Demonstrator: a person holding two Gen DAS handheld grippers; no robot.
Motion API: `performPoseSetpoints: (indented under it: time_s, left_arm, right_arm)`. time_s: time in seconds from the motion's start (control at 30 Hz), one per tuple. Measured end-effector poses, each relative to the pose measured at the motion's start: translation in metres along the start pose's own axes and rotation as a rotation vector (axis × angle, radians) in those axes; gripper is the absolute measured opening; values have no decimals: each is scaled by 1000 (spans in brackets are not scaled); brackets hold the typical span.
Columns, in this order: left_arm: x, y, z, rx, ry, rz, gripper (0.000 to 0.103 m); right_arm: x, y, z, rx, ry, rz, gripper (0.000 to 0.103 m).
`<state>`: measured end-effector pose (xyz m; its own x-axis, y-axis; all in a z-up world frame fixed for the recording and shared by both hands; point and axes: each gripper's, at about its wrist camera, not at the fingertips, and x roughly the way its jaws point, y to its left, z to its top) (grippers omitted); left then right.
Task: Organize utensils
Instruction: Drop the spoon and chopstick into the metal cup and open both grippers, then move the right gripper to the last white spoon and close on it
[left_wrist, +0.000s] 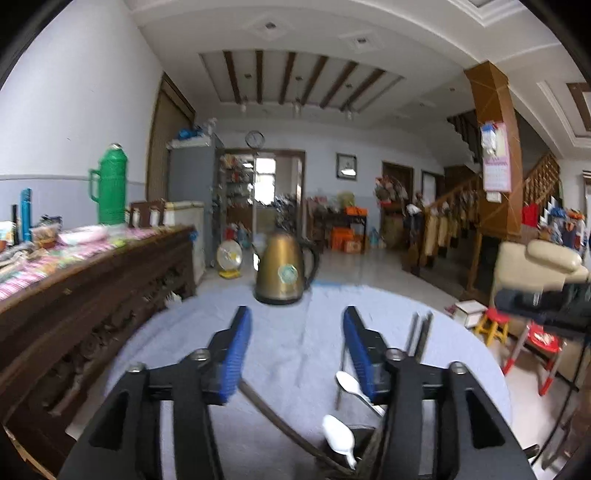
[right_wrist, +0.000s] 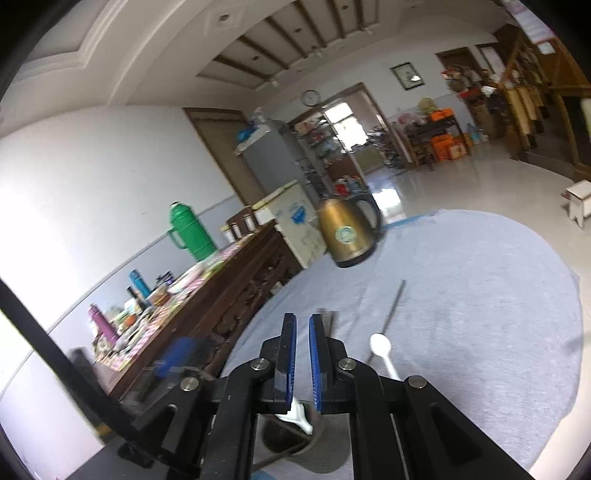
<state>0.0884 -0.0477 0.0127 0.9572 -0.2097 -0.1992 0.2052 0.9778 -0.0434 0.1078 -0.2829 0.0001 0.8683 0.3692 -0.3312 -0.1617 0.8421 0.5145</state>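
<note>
My left gripper (left_wrist: 297, 325) is open and empty above the round table with the light blue cloth (left_wrist: 291, 339). White plastic spoons (left_wrist: 352, 386) and dark chopsticks (left_wrist: 419, 334) lie on the cloth by its right finger. Another white spoon (left_wrist: 338, 437) sticks out of a dark holder at the bottom edge. My right gripper (right_wrist: 303, 330) has its jaws close together with a narrow gap and nothing between the tips. A white spoon (right_wrist: 382, 350) and a dark chopstick (right_wrist: 395, 301) lie on the cloth to its right. A white spoon (right_wrist: 297, 413) rests in a dark cup (right_wrist: 291, 439) below the jaws.
A gold electric kettle (left_wrist: 284, 271) stands at the table's far side, also in the right wrist view (right_wrist: 345, 232). A dark wooden sideboard (left_wrist: 74, 295) with a green thermos (left_wrist: 110, 184) and clutter runs along the left. A black cable (left_wrist: 273, 417) crosses the cloth. Stools (left_wrist: 491, 325) stand at the right.
</note>
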Motion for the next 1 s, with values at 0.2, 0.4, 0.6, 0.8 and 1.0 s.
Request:
performPoseSetpoints:
  time_s: [0.2,0.4,0.6,0.8,1.0]
  left_arm:
    - [-8,46,24,-64,-9,58,75]
    - [18,109,28,-147,93,105,78]
    - [61,163,10,-207,233,125,78]
    - [108,188,-20,-202,379,126,78]
    - [150,179,-38,-118,493,94,78]
  right_arm:
    - [14,-40,-6,70,50,-82,10]
    - [52,-77,-20,123,169,-125,12]
    - [119,-98,-28,91,339,-152,30]
    - [208,-102,-27,-73,543,-170,40]
    - [273,-89,-31,-206,676,-166,67]
